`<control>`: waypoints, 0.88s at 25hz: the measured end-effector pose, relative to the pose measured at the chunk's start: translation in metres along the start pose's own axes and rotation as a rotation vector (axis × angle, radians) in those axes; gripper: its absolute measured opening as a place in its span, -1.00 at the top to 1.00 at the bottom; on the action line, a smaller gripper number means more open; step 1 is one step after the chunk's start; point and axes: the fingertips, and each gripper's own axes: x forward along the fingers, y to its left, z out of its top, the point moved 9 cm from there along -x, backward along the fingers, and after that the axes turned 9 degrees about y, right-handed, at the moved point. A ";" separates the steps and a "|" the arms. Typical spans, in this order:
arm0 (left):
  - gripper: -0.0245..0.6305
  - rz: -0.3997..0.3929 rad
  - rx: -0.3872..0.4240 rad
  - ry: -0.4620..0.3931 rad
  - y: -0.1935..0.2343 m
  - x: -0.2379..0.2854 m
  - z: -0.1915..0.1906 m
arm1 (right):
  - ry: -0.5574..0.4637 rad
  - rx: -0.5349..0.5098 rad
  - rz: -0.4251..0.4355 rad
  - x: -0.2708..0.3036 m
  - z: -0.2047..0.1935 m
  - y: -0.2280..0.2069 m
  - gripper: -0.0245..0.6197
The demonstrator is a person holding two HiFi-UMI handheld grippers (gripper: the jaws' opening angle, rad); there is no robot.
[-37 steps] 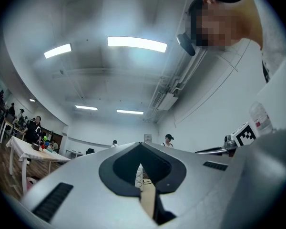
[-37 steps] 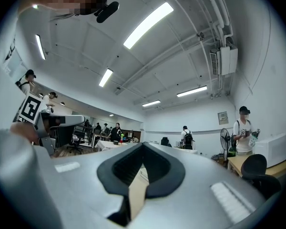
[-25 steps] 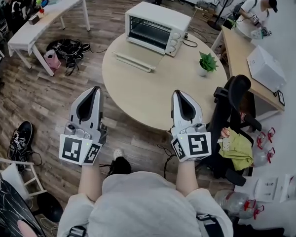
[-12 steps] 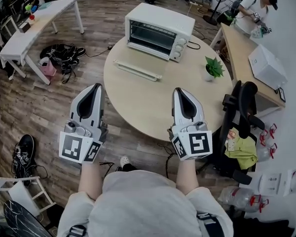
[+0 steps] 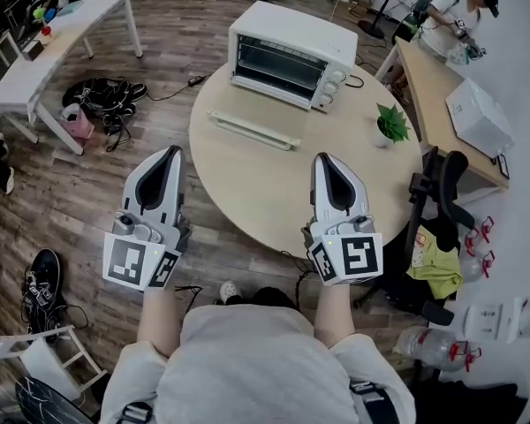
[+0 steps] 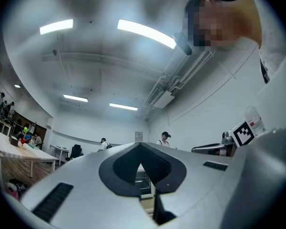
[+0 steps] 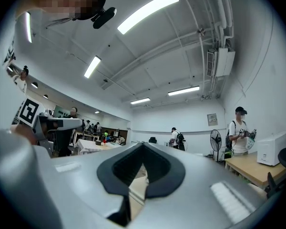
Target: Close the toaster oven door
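A white toaster oven (image 5: 291, 51) stands at the far side of a round wooden table (image 5: 274, 184). Its door hangs open, lying flat toward me, with the white handle bar (image 5: 252, 131) at its front edge. My left gripper (image 5: 170, 152) hovers over the floor just left of the table's near edge, well short of the door. My right gripper (image 5: 323, 157) is over the table's near part. Both are shut and hold nothing. In the left gripper view the jaws (image 6: 140, 145) meet at a point, and the oven (image 6: 144, 178) shows through the slot below. The right gripper (image 7: 143, 144) looks the same.
A small potted plant (image 5: 390, 124) sits at the table's right. A black office chair (image 5: 440, 203) stands close on the right, beside a wooden desk (image 5: 428, 95) with a white box (image 5: 479, 117). A person (image 5: 455, 11) stands far right. Bags (image 5: 106, 95) and shoes (image 5: 40, 281) lie on the floor at left.
The view has shifted forward and right, so the table and oven sit a little nearer. Both grippers keep the same pose, shut, and the oven door stays open.
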 end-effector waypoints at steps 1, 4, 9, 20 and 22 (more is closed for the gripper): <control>0.91 -0.002 -0.004 0.004 0.003 0.001 -0.002 | 0.003 -0.001 -0.001 0.002 -0.001 0.002 0.89; 0.91 -0.015 -0.020 0.016 0.009 0.006 -0.010 | 0.020 -0.005 -0.009 0.007 -0.004 0.004 0.89; 0.91 -0.026 -0.049 0.026 0.017 0.022 -0.020 | 0.047 0.003 -0.014 0.023 -0.012 -0.003 0.89; 0.91 -0.010 -0.030 0.001 0.046 0.080 -0.020 | 0.032 0.000 0.011 0.086 -0.013 -0.032 0.89; 0.91 -0.013 -0.029 -0.003 0.050 0.095 -0.021 | 0.027 -0.002 0.010 0.098 -0.011 -0.042 0.89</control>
